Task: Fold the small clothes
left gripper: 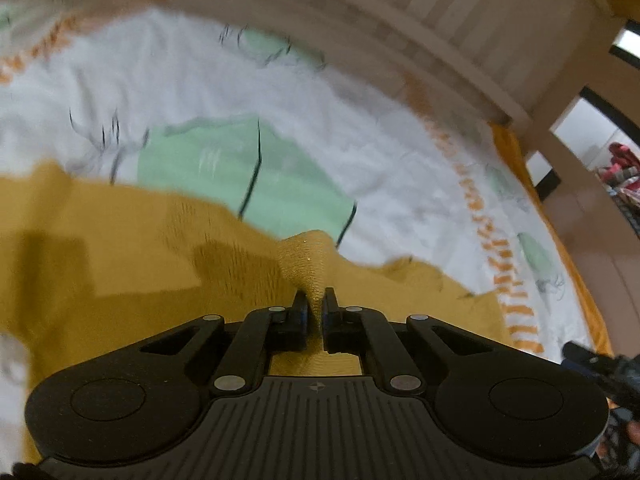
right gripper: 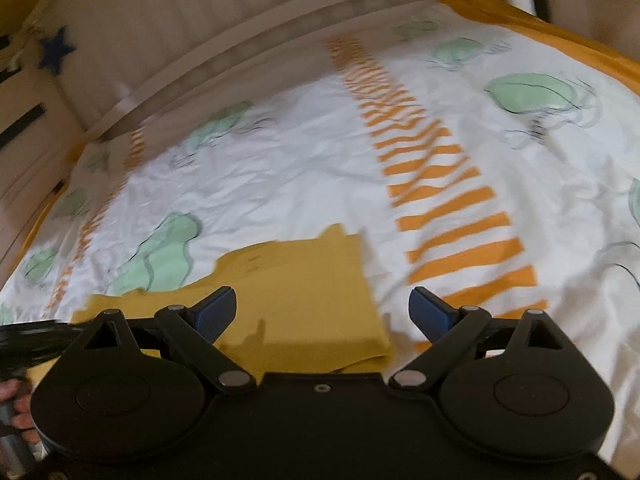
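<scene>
A mustard-yellow knit garment point(left gripper: 132, 256) lies spread on a white bed sheet point(left gripper: 360, 152) with green shapes and orange stripes. My left gripper point(left gripper: 315, 300) is shut on a pinched-up ridge of the garment and lifts it into a small peak. In the right wrist view the same garment point(right gripper: 304, 292) lies flat in front of my right gripper point(right gripper: 324, 308), which is open and empty just above its right edge. The other gripper shows at the left edge point(right gripper: 28, 340).
A beige wooden bed rail point(right gripper: 224, 36) curves along the far side of the sheet. An orange striped band point(right gripper: 440, 184) runs down the sheet to the right of the garment. A doorway and a colourful pile point(left gripper: 620, 168) show at far right.
</scene>
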Tool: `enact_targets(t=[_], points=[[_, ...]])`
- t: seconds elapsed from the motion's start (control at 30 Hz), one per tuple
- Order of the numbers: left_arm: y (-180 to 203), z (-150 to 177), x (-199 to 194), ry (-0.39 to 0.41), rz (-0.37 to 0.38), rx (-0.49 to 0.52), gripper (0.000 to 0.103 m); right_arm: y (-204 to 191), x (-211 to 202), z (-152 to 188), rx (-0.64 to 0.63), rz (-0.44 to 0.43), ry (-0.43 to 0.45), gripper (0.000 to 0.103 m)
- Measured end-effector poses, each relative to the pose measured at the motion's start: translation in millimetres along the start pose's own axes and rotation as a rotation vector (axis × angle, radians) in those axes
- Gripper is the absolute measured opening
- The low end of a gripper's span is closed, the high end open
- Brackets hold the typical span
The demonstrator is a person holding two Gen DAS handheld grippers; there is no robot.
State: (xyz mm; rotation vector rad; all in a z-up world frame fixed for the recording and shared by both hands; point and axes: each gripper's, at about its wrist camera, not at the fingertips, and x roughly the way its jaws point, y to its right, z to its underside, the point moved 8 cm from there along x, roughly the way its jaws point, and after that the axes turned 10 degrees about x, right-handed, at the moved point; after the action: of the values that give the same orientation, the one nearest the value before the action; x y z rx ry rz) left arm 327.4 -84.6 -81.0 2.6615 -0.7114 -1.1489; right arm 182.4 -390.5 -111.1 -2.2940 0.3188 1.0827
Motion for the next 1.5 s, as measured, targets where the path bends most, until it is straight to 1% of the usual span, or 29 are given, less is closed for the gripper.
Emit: enact_targets(t=[0.1, 0.27, 0.47, 0.53, 0.63, 0.73, 0.83, 0.87, 0.93, 1.0, 1.07, 1.13, 1.27, 1.37, 1.5], points=[[-11, -19, -15, 0.028, -0.025, 0.0, 0.006, 10, 1, -4, 0.029, 0.022, 0.003, 0.095], [-35, -30, -21, 0.02, -0.096, 0.026, 0.006, 19, 7, -2, 0.061, 0.034, -0.017, 0.095], [-60, -16, -5, -0.053, -0.145, 0.015, 0.006, 20, 12, 4, 0.058, 0.039, -0.046, 0.096], [-64, -8, 4, -0.082, -0.161, 0.025, 0.006, 19, 14, 6, 0.047, 0.043, -0.057, 0.099], [-71, 3, 15, -0.114, -0.18, 0.028, 0.006, 18, 18, 10, 0.026, 0.049, -0.08, 0.099], [-78, 10, 20, -0.136, -0.198, 0.031, 0.007, 19, 25, 16, 0.004, 0.064, -0.101, 0.099], [-84, 15, 25, -0.154, -0.227, 0.046, 0.008, 24, 36, 21, -0.015, 0.098, -0.122, 0.099], [-87, 16, 26, -0.165, -0.244, 0.049, 0.01, 27, 40, 23, -0.023, 0.116, -0.129, 0.099], [-94, 18, 24, -0.168, -0.263, 0.038, 0.021, 33, 48, 29, -0.046, 0.153, -0.142, 0.099], [-98, 19, 22, -0.161, -0.258, 0.016, 0.022, 36, 55, 35, -0.089, 0.18, -0.162, 0.1], [-101, 21, 18, -0.157, -0.239, -0.002, 0.023, 33, 58, 41, -0.189, 0.214, -0.169, 0.101], [-102, 23, 14, -0.159, -0.225, -0.009, 0.026, 29, 58, 44, -0.255, 0.244, -0.171, 0.102], [-106, 29, 4, -0.162, -0.188, -0.021, 0.029, 30, 56, 45, -0.263, 0.252, -0.185, 0.102], [-112, 34, -4, -0.161, -0.165, -0.05, 0.031, 31, 57, 46, -0.261, 0.252, -0.185, 0.102], [-126, 40, -23, -0.145, -0.185, -0.082, 0.031, 30, 57, 46, -0.263, 0.255, -0.181, 0.102]])
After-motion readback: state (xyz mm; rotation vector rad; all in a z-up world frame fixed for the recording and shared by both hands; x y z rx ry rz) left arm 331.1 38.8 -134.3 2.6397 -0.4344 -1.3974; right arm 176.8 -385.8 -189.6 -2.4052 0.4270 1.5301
